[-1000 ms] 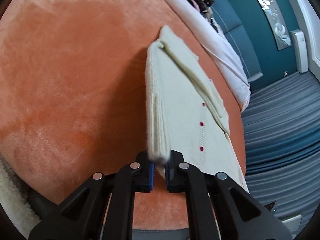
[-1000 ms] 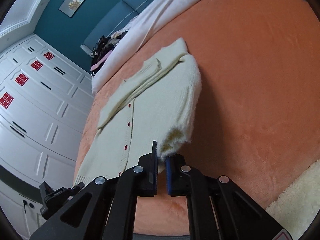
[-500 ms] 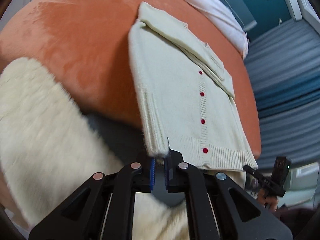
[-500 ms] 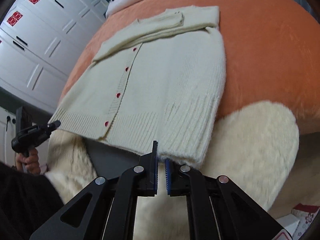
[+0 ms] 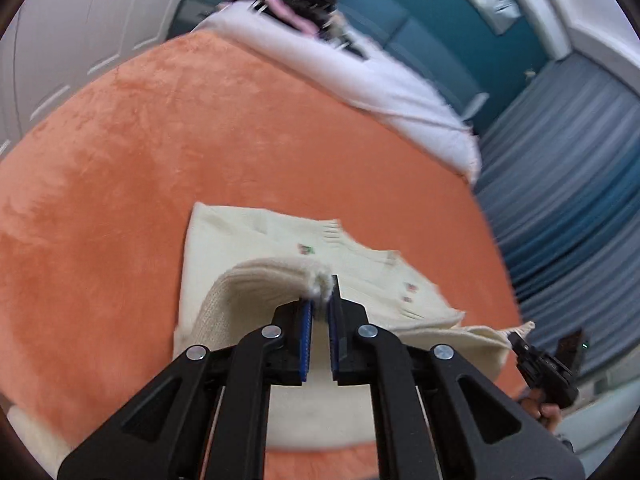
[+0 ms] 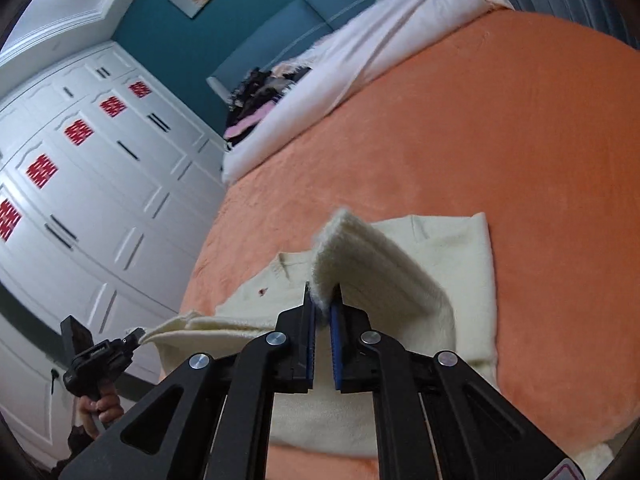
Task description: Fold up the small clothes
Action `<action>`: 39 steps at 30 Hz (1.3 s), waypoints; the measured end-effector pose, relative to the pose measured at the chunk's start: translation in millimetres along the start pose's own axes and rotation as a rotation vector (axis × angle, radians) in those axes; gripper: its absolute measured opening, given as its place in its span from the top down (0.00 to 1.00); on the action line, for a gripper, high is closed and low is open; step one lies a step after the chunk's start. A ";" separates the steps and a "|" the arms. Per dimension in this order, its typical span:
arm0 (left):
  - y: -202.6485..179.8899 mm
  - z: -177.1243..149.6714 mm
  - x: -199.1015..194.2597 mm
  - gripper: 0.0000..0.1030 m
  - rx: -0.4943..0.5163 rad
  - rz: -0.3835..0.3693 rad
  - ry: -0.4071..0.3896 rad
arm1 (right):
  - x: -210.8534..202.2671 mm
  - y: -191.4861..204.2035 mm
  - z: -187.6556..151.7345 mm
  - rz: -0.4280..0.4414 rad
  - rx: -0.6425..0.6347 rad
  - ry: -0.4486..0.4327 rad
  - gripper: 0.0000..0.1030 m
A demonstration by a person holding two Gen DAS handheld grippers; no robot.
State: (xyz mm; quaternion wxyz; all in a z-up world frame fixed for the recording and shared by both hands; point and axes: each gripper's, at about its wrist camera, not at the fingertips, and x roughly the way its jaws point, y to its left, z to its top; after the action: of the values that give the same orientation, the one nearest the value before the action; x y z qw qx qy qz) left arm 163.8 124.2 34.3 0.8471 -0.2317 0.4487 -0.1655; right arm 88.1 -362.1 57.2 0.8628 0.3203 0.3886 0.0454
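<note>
A cream knit cardigan (image 5: pixel 248 248) with small red buttons lies on the orange blanket (image 5: pixel 160 140). My left gripper (image 5: pixel 319 300) is shut on one hem corner, lifted and curled over the garment's body. My right gripper (image 6: pixel 322 300) is shut on the other hem corner of the cardigan (image 6: pixel 456 264), which stands up in a ridge above the lower layer. Each gripper shows in the other's view, the right one (image 5: pixel 548 364) at the cardigan's right edge and the left one (image 6: pixel 100 360) at its left edge.
A white duvet (image 5: pixel 360 76) lies along the far side of the orange blanket (image 6: pixel 500 128), with dark and pink clothes (image 6: pixel 256 96) heaped at its end. White wardrobe doors (image 6: pixel 80 184) stand on one side, grey-blue curtains (image 5: pixel 580 200) on the other.
Both grippers have carried the hem up from the near bed edge and forward over the cardigan, so the bottom half now folds over the top half. Both stay shut.
</note>
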 end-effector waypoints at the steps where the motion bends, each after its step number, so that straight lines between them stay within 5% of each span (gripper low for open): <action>1: 7.5 5.9 25.4 0.93 -0.005 0.024 0.038 | 19.4 -5.1 -1.2 -0.040 0.002 0.015 0.88; 4: 31.2 7.1 69.6 0.81 -0.044 0.128 0.053 | 47.3 -13.3 -4.1 -0.167 0.007 0.015 0.87; 5: 36.0 6.7 71.5 0.66 -0.049 0.165 0.045 | 44.1 -14.7 -5.3 -0.153 0.020 -0.004 0.84; 6: 38.2 5.3 66.9 0.45 -0.039 0.183 0.019 | 36.1 -16.1 -5.1 -0.136 0.027 -0.036 0.77; 8: 36.9 5.0 51.4 0.27 0.010 0.151 -0.083 | 23.8 -17.9 -5.6 -0.170 -0.005 -0.101 0.41; 9: 36.0 3.7 45.2 0.16 0.043 0.144 -0.113 | 23.7 -18.4 -5.2 -0.195 -0.038 -0.114 0.39; 11: 38.8 8.4 48.9 0.10 0.070 0.157 -0.106 | 32.5 -23.3 -2.1 -0.238 -0.082 -0.087 0.36; 14: 53.0 13.3 81.4 0.11 0.014 0.168 0.021 | 56.8 -42.3 -0.1 -0.273 -0.050 -0.018 0.35; 16: 64.9 10.8 96.9 0.23 -0.055 0.170 0.069 | 72.5 -51.6 -3.2 -0.294 -0.027 0.021 0.36; 18: 70.2 7.1 105.9 0.82 -0.099 0.151 0.114 | 82.2 -46.2 -6.5 -0.270 -0.039 0.061 0.62; 19: 70.7 7.1 105.5 0.89 -0.104 0.152 0.115 | 85.4 -40.4 -7.2 -0.273 -0.069 0.081 0.88; 25: 22.4 36.0 48.8 0.91 0.000 0.057 -0.048 | 13.9 1.1 21.3 -0.087 -0.106 -0.140 0.90; 28: 10.0 63.0 43.0 0.91 0.032 0.065 -0.113 | 2.1 -3.9 46.0 -0.077 -0.071 -0.213 0.90; 31: 26.1 72.0 83.4 0.91 0.008 0.126 -0.059 | 43.2 -39.7 51.3 -0.189 -0.029 -0.127 0.90; 33: 45.4 59.4 121.7 0.91 -0.015 0.195 0.033 | 88.4 -75.7 37.3 -0.269 0.041 0.005 0.90; 35: 65.6 38.6 152.0 0.91 -0.036 0.262 0.105 | 109.6 -91.9 24.3 -0.311 0.041 0.038 0.92; 39: 73.3 30.7 147.5 0.89 -0.065 0.211 0.036 | 98.8 -92.1 27.2 -0.291 0.084 0.010 0.90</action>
State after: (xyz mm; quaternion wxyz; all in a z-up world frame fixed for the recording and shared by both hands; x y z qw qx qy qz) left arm 274.8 121.0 -91.2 0.8436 -0.2077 0.4908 -0.0649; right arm 160.0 -416.7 -46.9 0.8442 0.2962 0.4365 -0.0947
